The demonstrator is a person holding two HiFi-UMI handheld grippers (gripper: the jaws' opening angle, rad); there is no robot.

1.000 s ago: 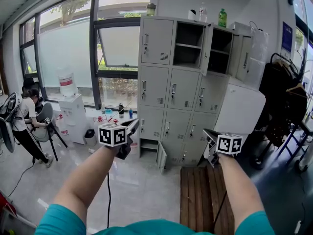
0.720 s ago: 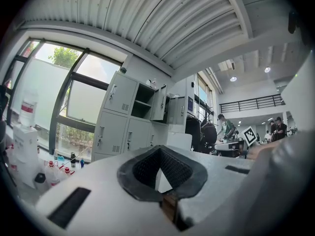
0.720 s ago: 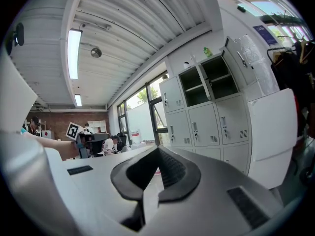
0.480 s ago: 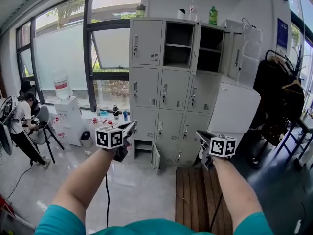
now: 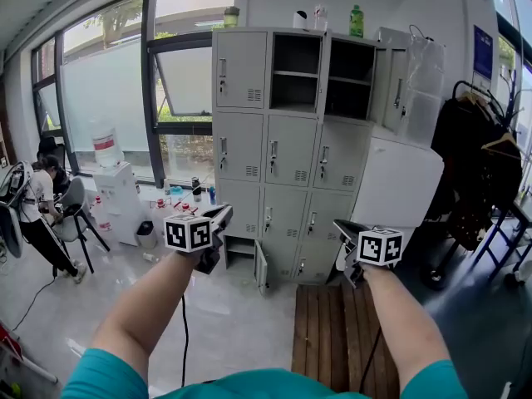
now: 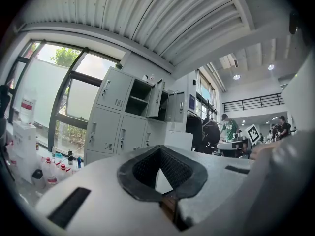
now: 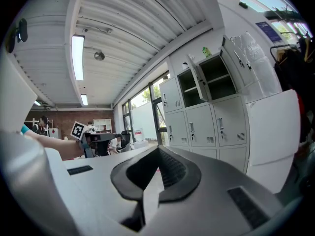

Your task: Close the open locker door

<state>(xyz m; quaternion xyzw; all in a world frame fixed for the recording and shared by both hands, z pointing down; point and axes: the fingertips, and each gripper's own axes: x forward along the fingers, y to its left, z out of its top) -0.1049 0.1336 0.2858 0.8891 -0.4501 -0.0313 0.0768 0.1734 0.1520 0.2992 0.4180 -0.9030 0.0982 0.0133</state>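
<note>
A grey locker bank stands against the far wall. Two top compartments stand open with their doors swung out. At floor level a small bottom door also hangs ajar. My left gripper is held level in front of the lower lockers, well short of them, shut and empty. My right gripper is beside it, also shut and empty. In the left gripper view the closed jaws point at the lockers. The right gripper view shows its closed jaws below the open top lockers.
A wooden floor panel lies under my right arm. A white board leans on the lockers' right side, beside a rack of dark clothes. At the left are a water dispenser and a seated person. Bottles stand on top.
The lockers have slid left and grown slightly in the head view. Both grippers have moved with the person toward them, still shut and empty.
</note>
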